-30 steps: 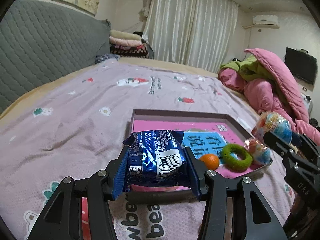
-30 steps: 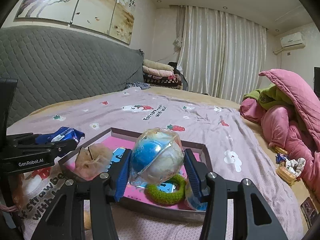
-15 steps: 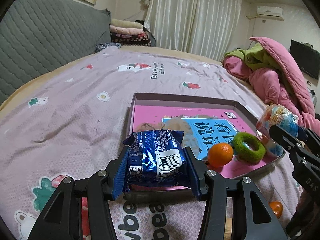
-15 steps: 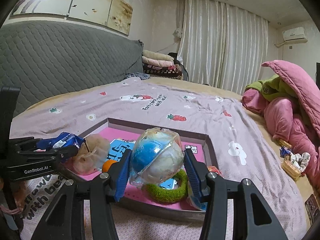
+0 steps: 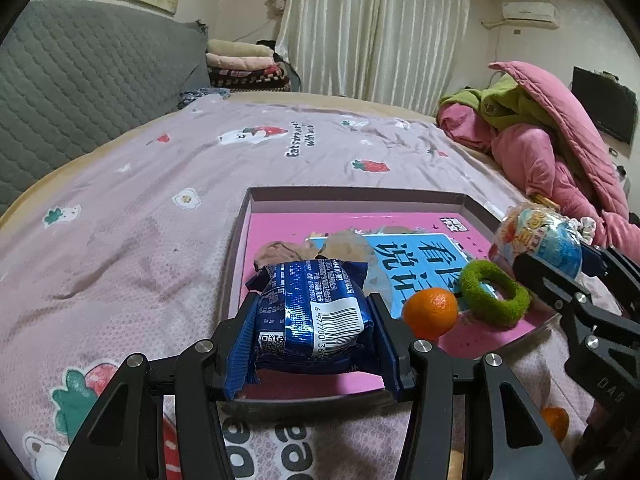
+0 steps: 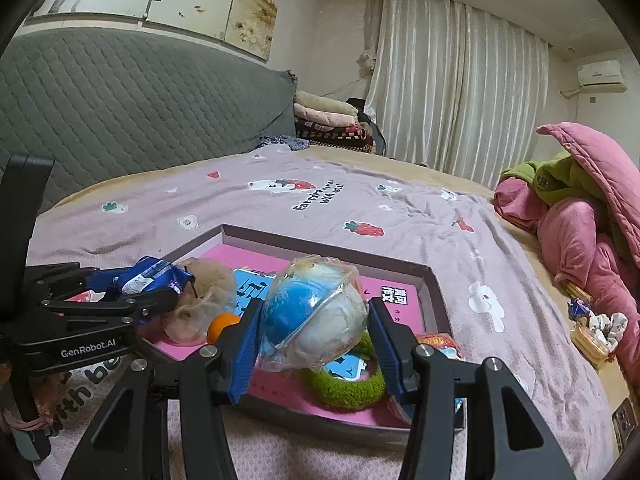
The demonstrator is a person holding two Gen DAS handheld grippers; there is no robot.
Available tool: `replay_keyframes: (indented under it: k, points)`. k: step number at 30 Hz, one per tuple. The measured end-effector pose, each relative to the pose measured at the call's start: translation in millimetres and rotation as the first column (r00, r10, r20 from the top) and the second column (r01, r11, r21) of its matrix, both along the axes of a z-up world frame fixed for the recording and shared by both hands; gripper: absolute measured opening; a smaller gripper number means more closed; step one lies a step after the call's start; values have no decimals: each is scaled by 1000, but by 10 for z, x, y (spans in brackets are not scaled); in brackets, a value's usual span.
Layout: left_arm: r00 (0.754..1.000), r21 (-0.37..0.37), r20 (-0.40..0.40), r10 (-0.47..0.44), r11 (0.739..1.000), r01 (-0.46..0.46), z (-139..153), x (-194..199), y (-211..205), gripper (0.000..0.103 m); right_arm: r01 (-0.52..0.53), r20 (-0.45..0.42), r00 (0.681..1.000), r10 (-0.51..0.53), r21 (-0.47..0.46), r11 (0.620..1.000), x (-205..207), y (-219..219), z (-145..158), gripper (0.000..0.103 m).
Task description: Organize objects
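Bedroom, lilac printed bedsheet point(image 5: 120, 200); shallow pink-floored cardboard tray point(image 5: 352, 194) lying on it. Since a second ago, both loads brought lower and closer over near tray edge. Left gripper point(image 5: 314, 332) clamped on shiny blue snack packet point(image 5: 312, 312); right gripper point(image 6: 312, 332) clamped on clear-wrapped blue-and-white ball point(image 6: 312, 316). Probably about to place both inside, neither yet released.

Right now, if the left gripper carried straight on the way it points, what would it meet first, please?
Probably the tray floor, near the brownish bagged item just beyond the blue snack packet that the left gripper holds; depth is unclear.
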State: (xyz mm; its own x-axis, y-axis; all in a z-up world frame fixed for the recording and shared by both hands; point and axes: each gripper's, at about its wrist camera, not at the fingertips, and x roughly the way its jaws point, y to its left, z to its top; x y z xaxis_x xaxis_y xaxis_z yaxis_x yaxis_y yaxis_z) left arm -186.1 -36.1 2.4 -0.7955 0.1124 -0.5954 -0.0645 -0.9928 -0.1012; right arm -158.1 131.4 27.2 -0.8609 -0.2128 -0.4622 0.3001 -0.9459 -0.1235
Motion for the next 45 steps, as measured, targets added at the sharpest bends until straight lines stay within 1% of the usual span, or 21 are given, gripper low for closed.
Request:
replay_keyframes:
  k: [6,21,27,36,45]
  points:
    - [1000,-16,2,-14,1000,14,-8,-35,47,54,-16,22,1000,16,15,1000,-58,-57,-48,52]
    - [1000,-37,12,-17,999,17,-26,4,81,54,-22,120,993,22,0,1000,-134,-52,-202,52]
    - [999,-50,22,-26,998,27,-54,17,111,54,-33,133,991,33,-1,999,-134,-66,-220,52]
    - [999,-28,49,-5,1000,7,-87,1,6,54,-52,145,988,50,7,999,-113,-100,-252,52]
    - [998,-33,65,5,999,-3,-108,-20,-16,54,-67,160,985,61,28,997,-110,-159,-286,52]
